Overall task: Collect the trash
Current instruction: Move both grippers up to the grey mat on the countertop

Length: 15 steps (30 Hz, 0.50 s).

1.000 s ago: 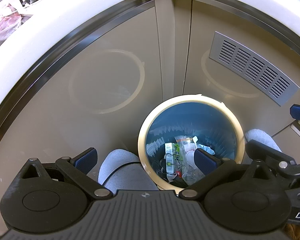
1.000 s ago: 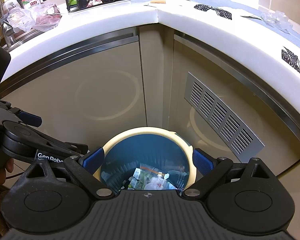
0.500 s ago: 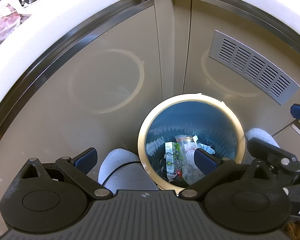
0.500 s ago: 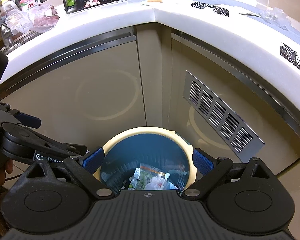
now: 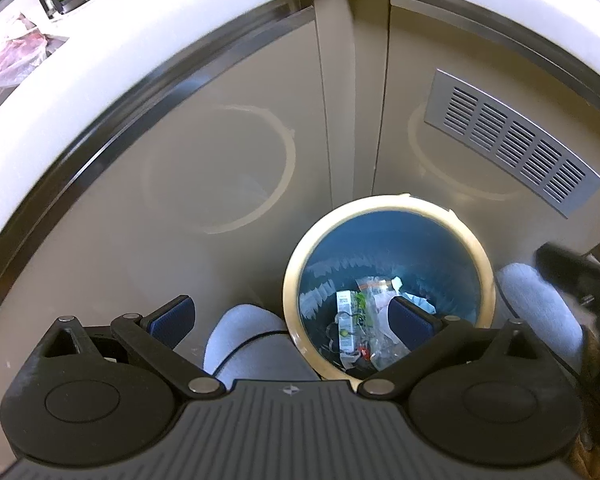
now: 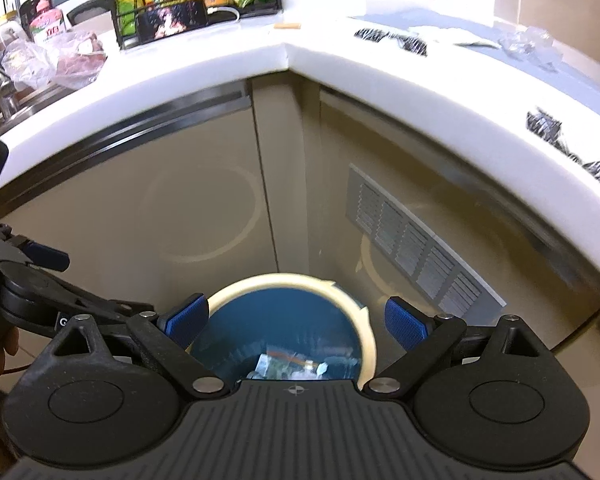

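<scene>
Both grippers—left gripper (image 5: 290,318) and right gripper (image 6: 296,320)—hover spread and empty over the trash bin (image 5: 388,202), wrappers (image 5: 364,320) dropped inside.

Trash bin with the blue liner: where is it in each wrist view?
Left wrist: trash bin sits lower right of centre, trash visible inside.
Right wrist: trash bin sits bottom centre, between the open blue pads, partly cut off.
Shared landmark: the slatted vent grille, right of the bin.

A round cream-rimmed blue bin (image 5: 388,216) stands on the floor in the corner where two beige cabinet doors (image 5: 220,184) meet. Crumpled wrappers (image 5: 364,320) lie in it. A slatted metal vent (image 5: 512,160) sits on the right door, above the bin.
</scene>
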Available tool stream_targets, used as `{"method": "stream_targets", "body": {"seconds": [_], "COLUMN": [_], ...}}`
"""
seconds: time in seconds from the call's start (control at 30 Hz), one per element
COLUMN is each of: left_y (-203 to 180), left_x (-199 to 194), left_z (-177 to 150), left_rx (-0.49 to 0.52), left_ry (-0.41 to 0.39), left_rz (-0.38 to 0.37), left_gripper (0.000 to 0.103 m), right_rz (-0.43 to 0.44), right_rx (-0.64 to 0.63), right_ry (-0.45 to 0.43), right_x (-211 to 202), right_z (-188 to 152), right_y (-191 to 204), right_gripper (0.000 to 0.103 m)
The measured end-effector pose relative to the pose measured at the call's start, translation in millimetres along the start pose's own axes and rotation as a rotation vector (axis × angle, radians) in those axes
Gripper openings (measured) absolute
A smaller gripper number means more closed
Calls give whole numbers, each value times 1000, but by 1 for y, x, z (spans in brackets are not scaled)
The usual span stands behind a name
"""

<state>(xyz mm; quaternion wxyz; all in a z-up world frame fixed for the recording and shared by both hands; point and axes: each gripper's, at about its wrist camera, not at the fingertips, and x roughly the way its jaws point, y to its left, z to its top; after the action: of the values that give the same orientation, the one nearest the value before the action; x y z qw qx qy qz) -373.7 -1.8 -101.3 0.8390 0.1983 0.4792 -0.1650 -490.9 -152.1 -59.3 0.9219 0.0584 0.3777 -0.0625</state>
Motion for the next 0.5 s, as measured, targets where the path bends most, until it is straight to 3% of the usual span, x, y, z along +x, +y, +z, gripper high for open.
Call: {"method": "stream_targets", "body": {"seconds": [0.27, 0.5], "left_y": [6, 12], "left_x": [-13, -27], "left_z": [17, 41], "left_rx": [-15, -41], "left_ry": [-43, -92], "left_rz": [11, 12], "left_gripper": [103, 103], "right_rz": [-7, -24], "right_rx": [44, 105], "right_ry": [-193, -363], "right_x": [-39, -61], "right_z": [26, 72], "right_y": [-29, -75], "right_gripper": [96, 100]}}
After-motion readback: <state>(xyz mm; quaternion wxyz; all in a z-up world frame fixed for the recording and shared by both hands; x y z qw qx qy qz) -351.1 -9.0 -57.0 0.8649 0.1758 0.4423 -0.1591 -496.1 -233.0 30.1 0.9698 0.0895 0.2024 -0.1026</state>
